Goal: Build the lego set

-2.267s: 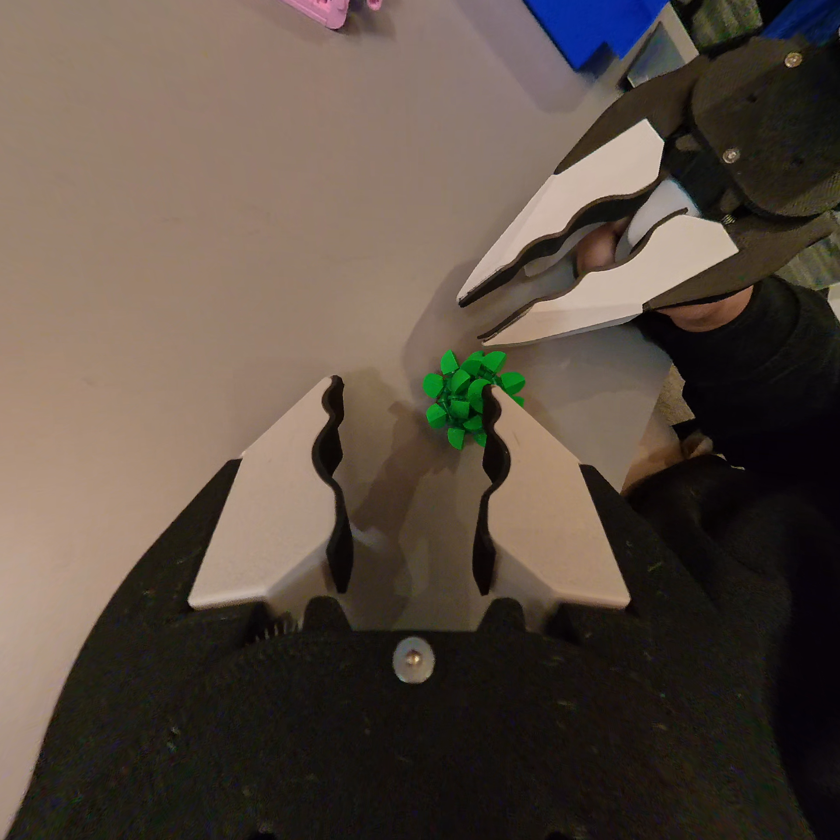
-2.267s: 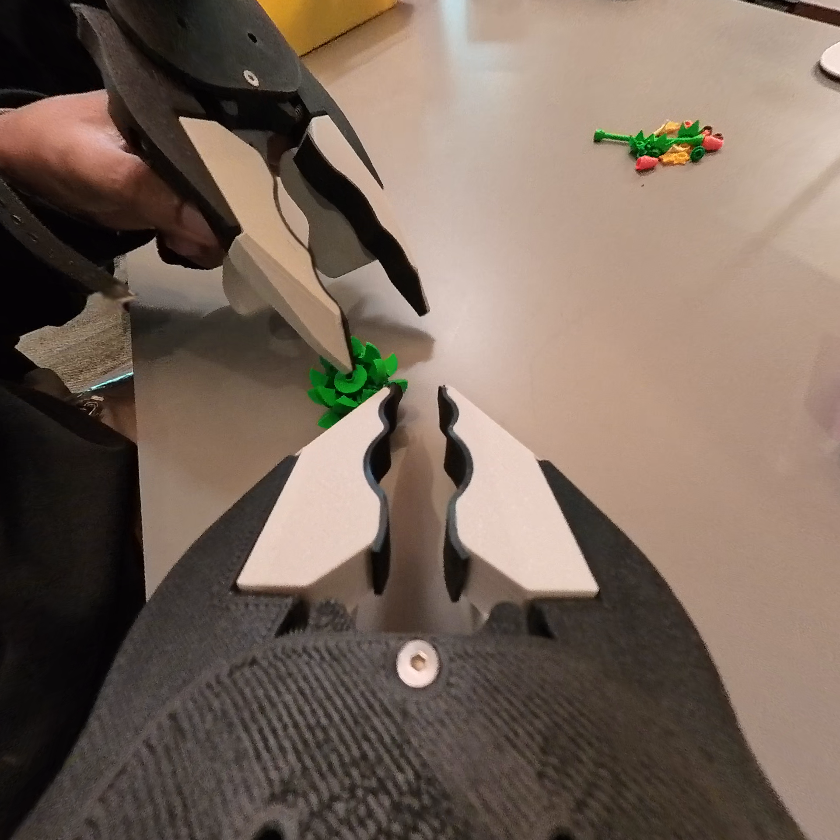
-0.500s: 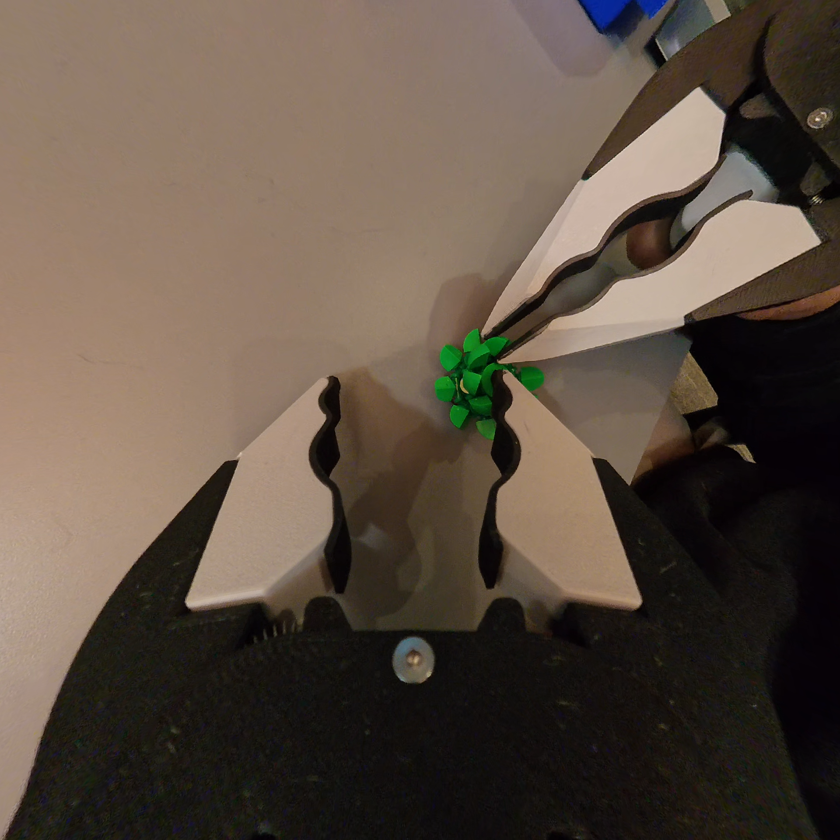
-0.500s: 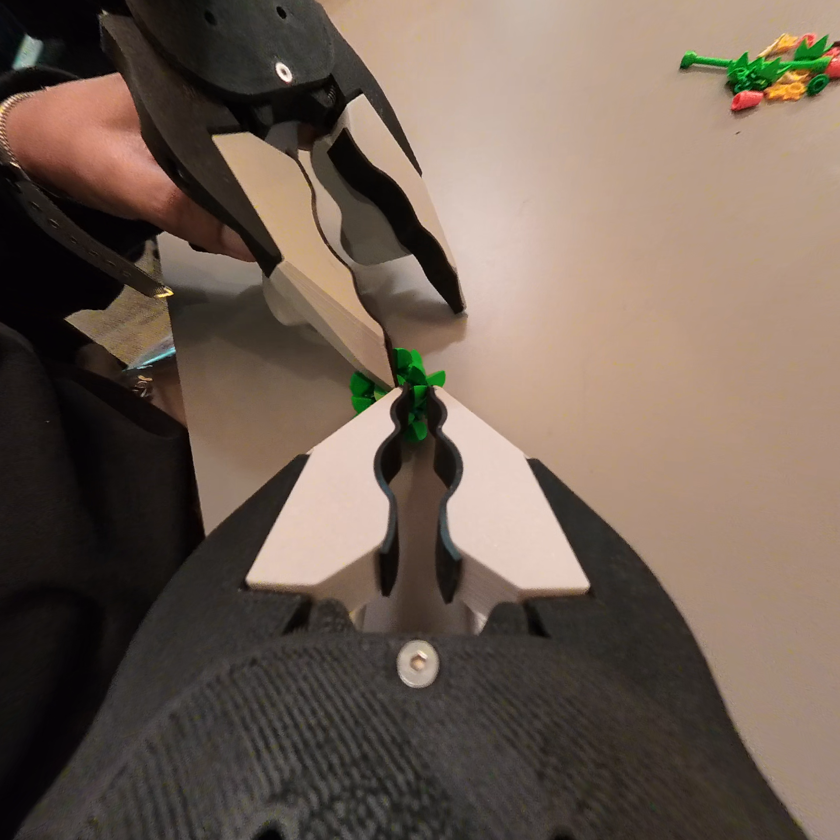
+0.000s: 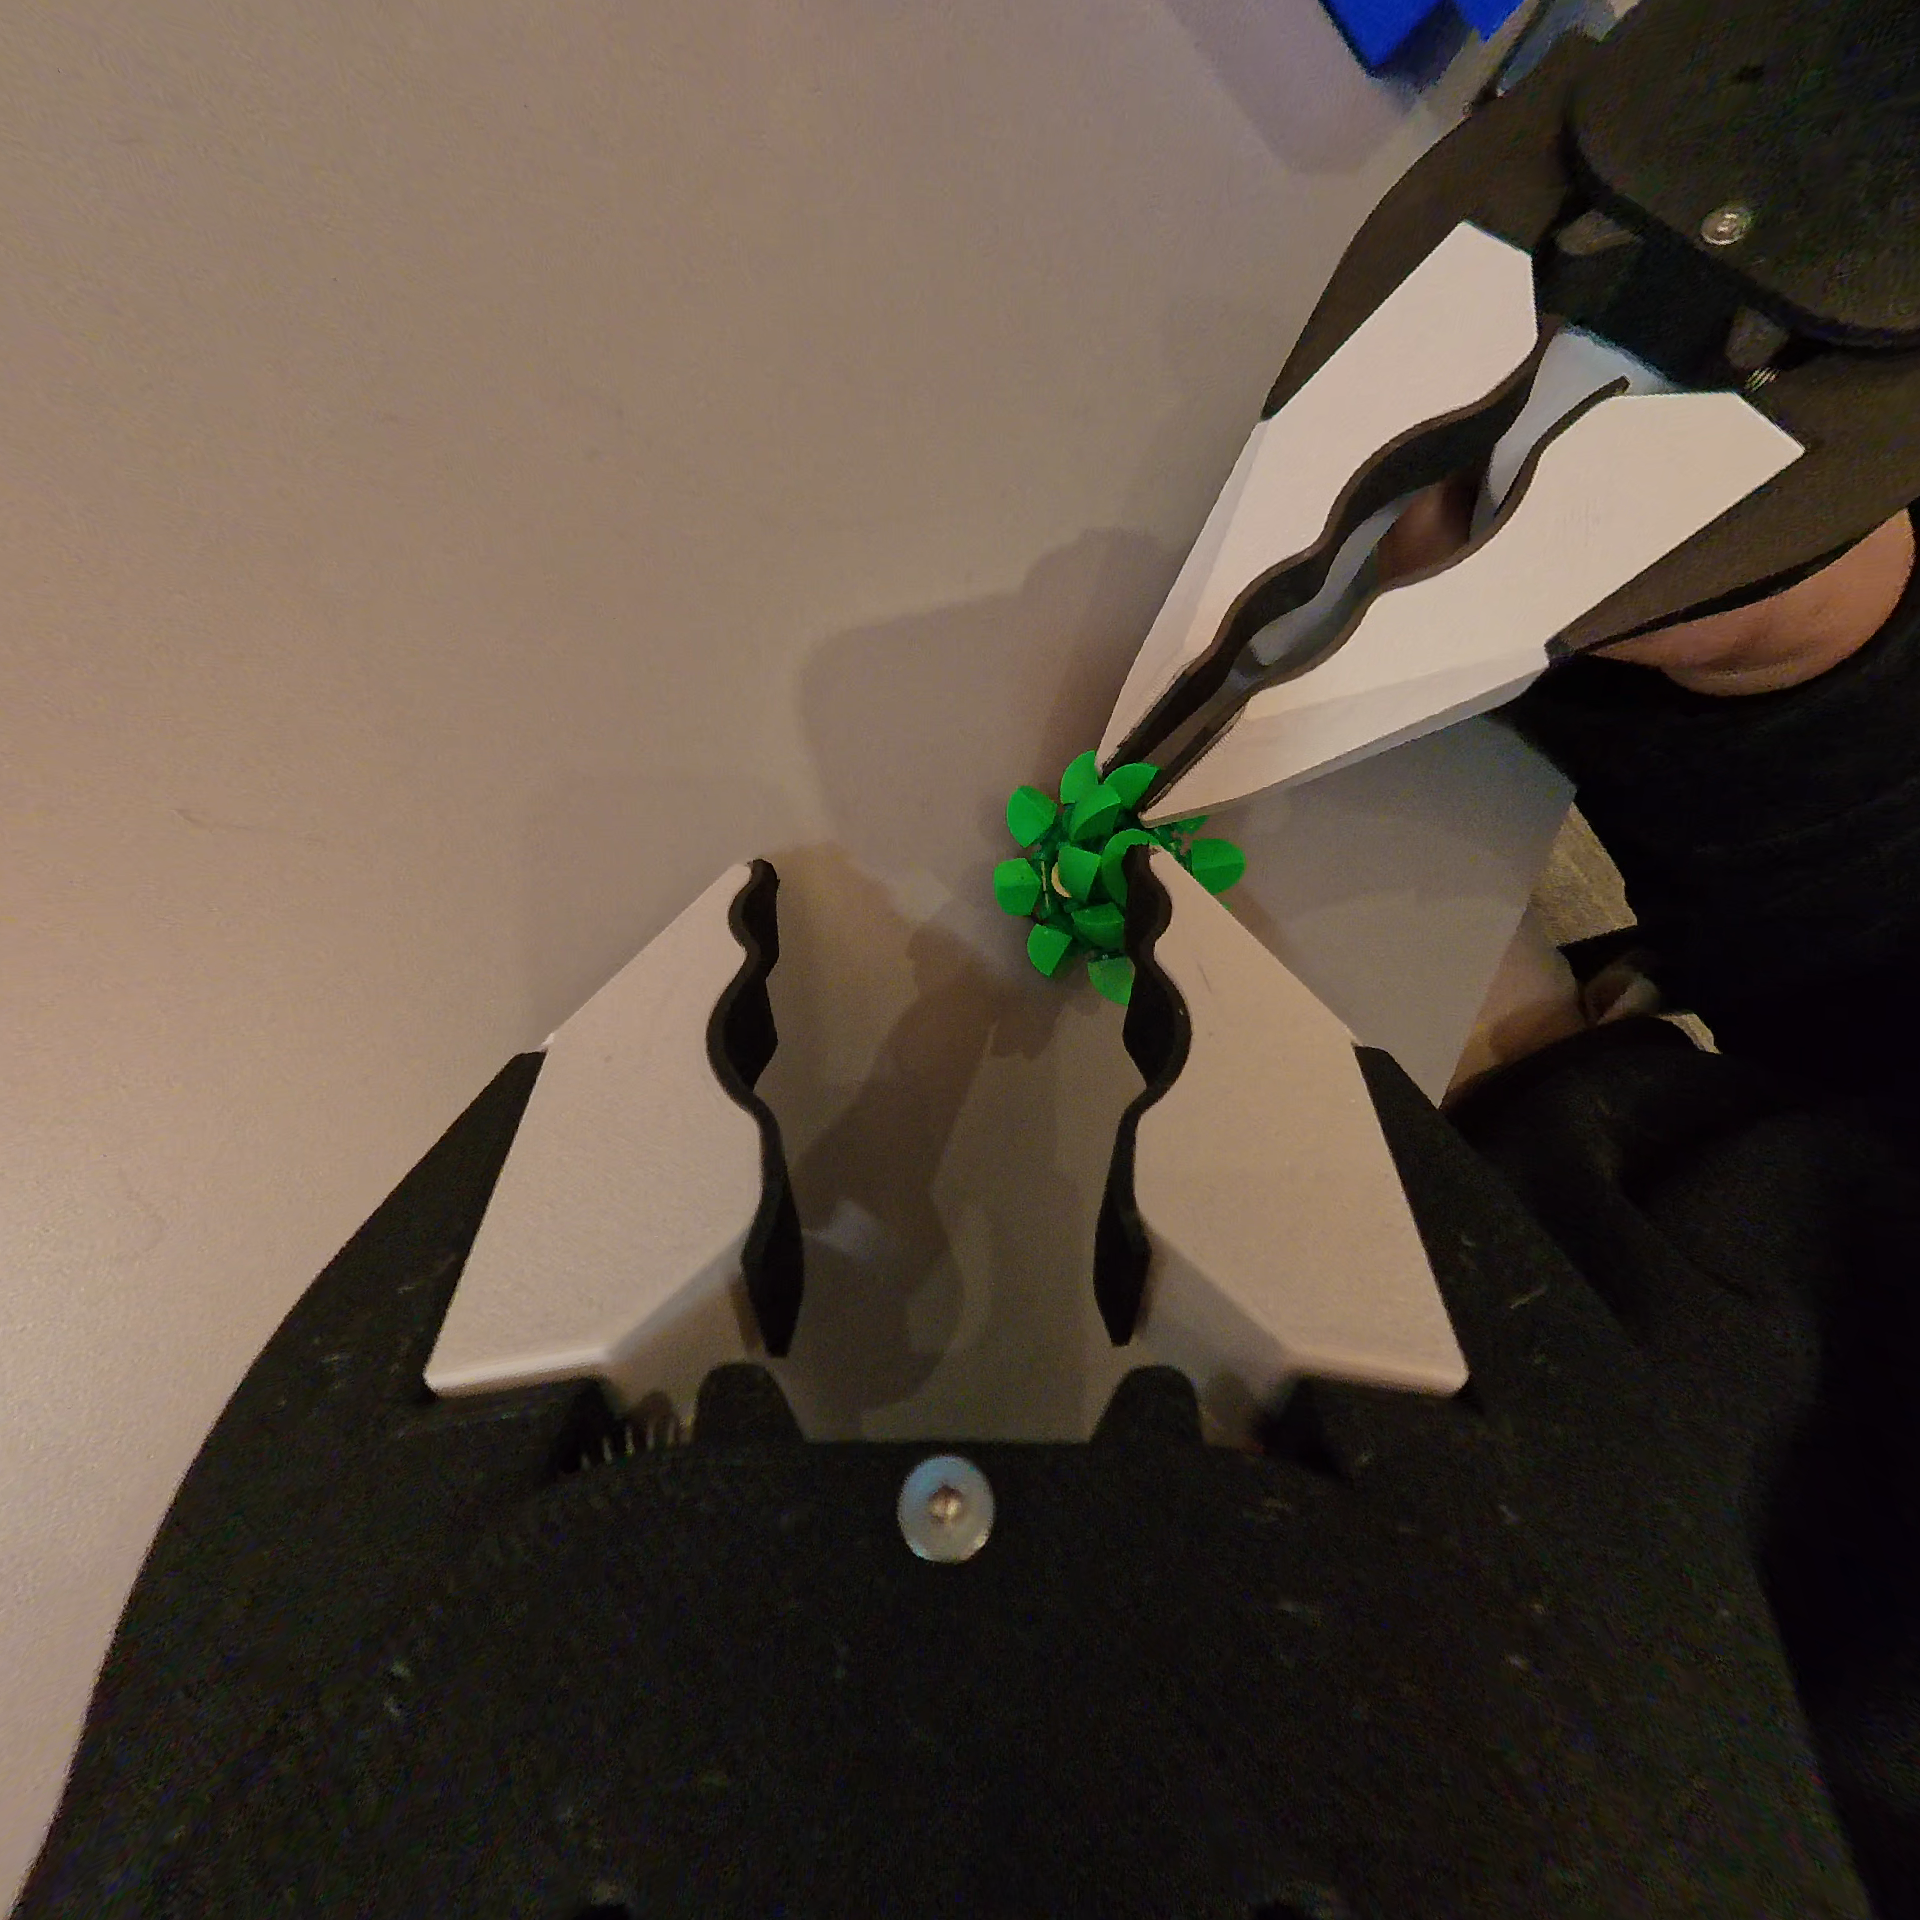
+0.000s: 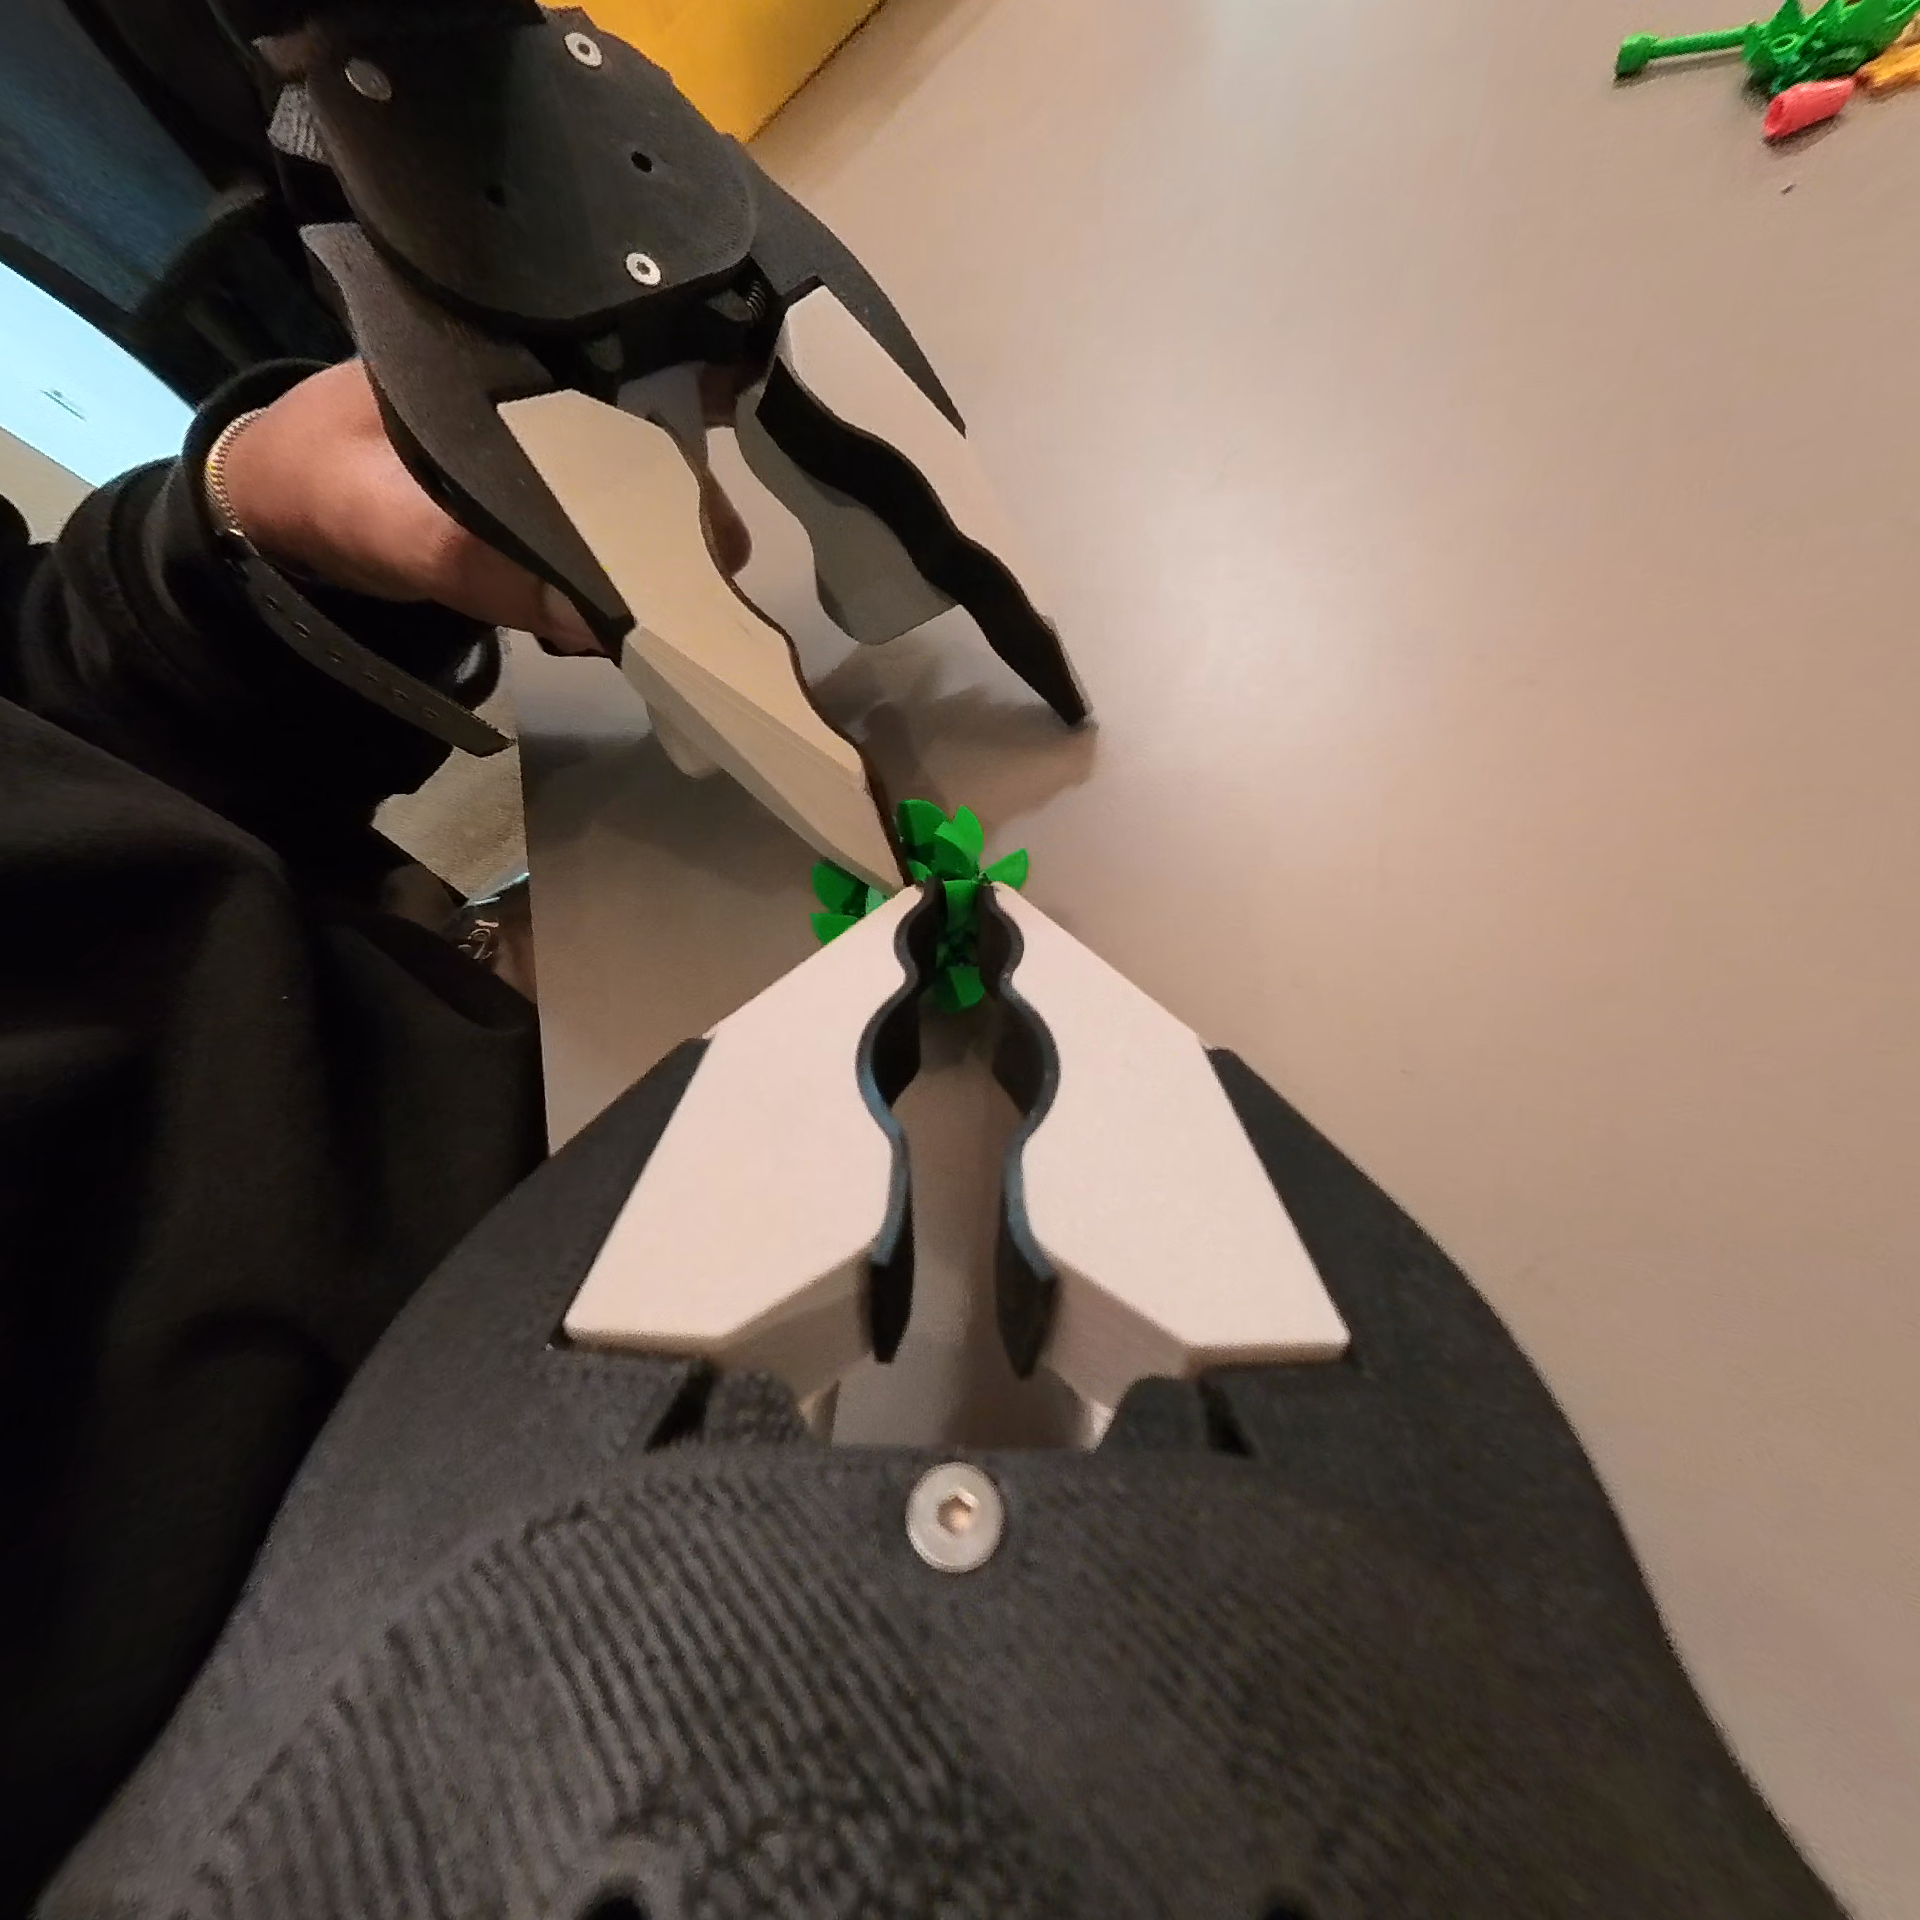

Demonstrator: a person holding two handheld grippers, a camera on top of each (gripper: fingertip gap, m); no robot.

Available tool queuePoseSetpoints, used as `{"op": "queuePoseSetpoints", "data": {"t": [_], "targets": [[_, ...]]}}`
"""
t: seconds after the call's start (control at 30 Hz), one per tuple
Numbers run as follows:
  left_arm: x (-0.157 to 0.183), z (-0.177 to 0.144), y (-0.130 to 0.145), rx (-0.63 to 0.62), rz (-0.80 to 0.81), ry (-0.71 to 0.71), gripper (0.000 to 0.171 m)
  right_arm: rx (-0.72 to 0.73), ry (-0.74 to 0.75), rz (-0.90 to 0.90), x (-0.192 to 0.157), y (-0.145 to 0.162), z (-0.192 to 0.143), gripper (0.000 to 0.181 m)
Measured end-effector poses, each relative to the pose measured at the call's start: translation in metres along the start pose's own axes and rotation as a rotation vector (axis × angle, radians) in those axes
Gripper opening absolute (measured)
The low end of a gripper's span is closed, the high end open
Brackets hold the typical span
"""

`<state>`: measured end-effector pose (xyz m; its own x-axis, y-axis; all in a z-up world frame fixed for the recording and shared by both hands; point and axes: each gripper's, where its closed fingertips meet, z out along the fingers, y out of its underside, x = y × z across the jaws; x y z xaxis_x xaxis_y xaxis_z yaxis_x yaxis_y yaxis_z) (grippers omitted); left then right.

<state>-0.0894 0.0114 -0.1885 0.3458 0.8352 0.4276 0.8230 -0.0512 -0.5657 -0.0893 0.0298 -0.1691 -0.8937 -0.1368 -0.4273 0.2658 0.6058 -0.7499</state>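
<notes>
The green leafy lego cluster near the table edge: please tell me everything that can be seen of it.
The green leafy lego cluster is a small rosette of glossy bright-green plastic leaves, rounded and cupped, around a darker centre. It sits on the grey table near its edge. The right hand-held gripper is closed on one side of it. One finger tip of the open left hand-held gripper rests against its top. Its underside is hidden.

Both my cams sit close, looking steeply down along the tongs at the bench [image 5: 416, 520]; shared: green cluster [image 5: 1081, 883] [image 6: 951, 862].
</notes>
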Motion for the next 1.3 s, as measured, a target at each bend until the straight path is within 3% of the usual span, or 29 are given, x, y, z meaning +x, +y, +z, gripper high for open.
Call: {"op": "queuePoseSetpoints", "data": {"t": [0.27, 0.33, 0.5, 0.83, 1.3], "targets": [[0.0, 0.0, 0.0, 0.001, 0.002, 0.0, 0.069, 0.017, -0.01, 0.001, 0.0, -0.001, -0.001, 0.009], [0.0, 0.0, 0.0, 0.001, 0.002, 0.0, 0.069, 0.062, -0.03, 0.003, -0.003, -0.009, -0.007, 0.018], [0.0, 0.0, 0.0, 0.001, 0.009, -0.01, 0.069, 0.188, -0.046, 0.03, 0.0, -0.025, -0.034, 0.01], [-0.001, -0.001, 0.0, 0.003, 0.013, -0.02, 0.069, -0.01, -0.029, -0.043, -0.01, 0.007, -0.017, 0.009], [0.0, -0.001, 0.001, -0.003, -0.004, -0.008, 0.067, -0.003, -0.042, -0.029, -0.009, 0.008, -0.013, 0.0]]}}
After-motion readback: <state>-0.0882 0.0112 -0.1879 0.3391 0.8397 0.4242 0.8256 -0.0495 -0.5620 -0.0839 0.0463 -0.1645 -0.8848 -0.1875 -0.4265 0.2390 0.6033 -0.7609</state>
